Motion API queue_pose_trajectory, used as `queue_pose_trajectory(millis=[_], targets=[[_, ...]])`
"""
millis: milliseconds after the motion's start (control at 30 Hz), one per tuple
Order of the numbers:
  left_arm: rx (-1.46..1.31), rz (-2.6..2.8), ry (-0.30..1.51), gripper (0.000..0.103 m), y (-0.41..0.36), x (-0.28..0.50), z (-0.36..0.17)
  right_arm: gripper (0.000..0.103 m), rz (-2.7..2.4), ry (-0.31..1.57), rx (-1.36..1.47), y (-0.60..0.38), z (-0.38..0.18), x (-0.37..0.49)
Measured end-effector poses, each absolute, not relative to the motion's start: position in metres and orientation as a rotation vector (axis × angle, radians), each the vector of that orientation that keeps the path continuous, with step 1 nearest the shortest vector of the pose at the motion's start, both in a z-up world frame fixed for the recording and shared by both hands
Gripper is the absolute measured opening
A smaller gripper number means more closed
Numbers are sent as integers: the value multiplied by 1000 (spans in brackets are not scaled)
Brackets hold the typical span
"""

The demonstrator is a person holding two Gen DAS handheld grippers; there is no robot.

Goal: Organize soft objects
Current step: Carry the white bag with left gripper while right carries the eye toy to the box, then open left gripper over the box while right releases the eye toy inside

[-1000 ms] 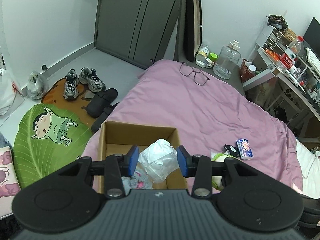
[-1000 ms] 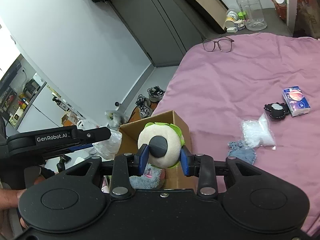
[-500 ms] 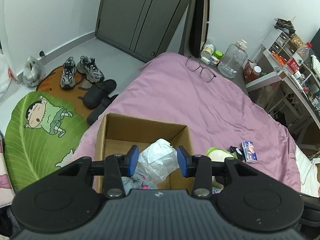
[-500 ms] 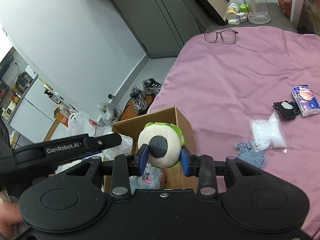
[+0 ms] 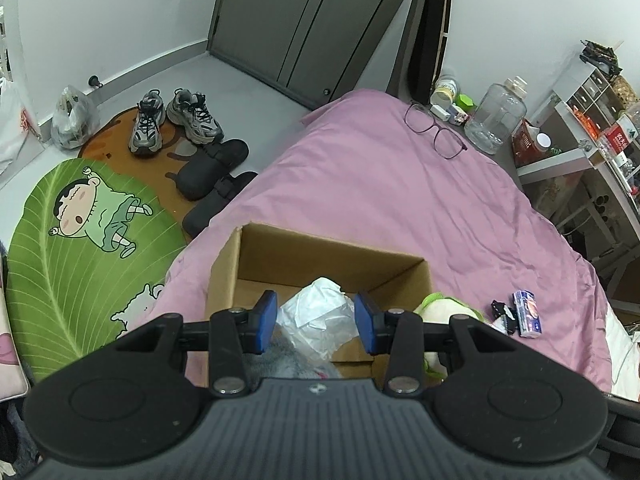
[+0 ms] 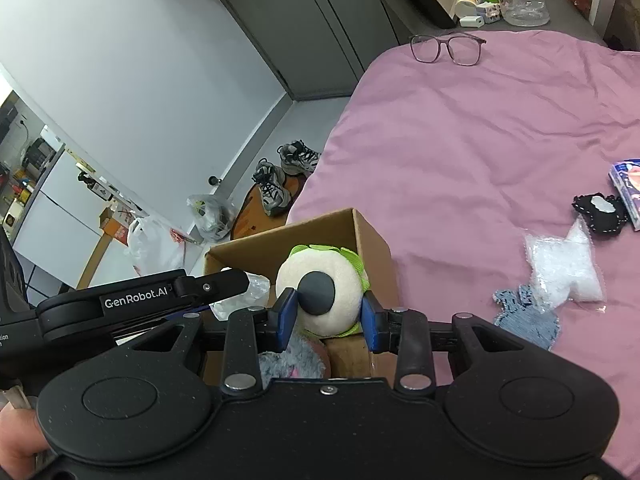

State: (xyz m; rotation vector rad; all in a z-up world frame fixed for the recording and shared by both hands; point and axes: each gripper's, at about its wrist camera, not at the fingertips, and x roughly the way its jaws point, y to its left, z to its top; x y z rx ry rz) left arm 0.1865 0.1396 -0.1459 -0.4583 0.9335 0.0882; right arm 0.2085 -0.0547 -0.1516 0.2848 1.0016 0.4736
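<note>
A brown cardboard box (image 5: 320,250) sits at the near corner of the pink bed. My left gripper (image 5: 316,322) hangs over its open top, shut on a crumpled white plastic bag (image 5: 324,300). In the right wrist view that bag (image 6: 244,292) shows at the left gripper's tip. My right gripper (image 6: 328,316) is shut on a cream plush toy (image 6: 344,276) with a green frill and a dark grey spot, above the box's (image 6: 372,240) right wall. The plush (image 5: 444,312) also shows beside the box in the left wrist view. A grey fluffy thing (image 6: 292,356) lies inside the box.
On the bed right of the box lie a clear bag of white filling (image 6: 564,268), a blue-grey knit piece (image 6: 528,316), a small black pouch (image 6: 600,208) and a tissue pack (image 6: 628,184). Glasses (image 6: 446,46) rest at the far end. Shoes (image 5: 176,120) and slippers stand on the floor mats.
Both grippers have sunk closer to the box, which now looks larger under them. The white bag and the plush stay gripped as before.
</note>
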Motion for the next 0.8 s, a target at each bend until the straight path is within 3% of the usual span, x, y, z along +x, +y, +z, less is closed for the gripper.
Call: queue_pose_trajectory(millis=[467, 700, 800], targets=[[-512, 133, 981, 48, 155, 195, -157, 35, 474, 1022, 282, -38, -163, 218], [-518, 137, 967, 50, 153, 190, -150, 50, 474, 1004, 301, -41, -157, 214], [-514, 135, 969, 52, 150, 188, -147, 61, 463, 988, 300, -45, -151, 210]])
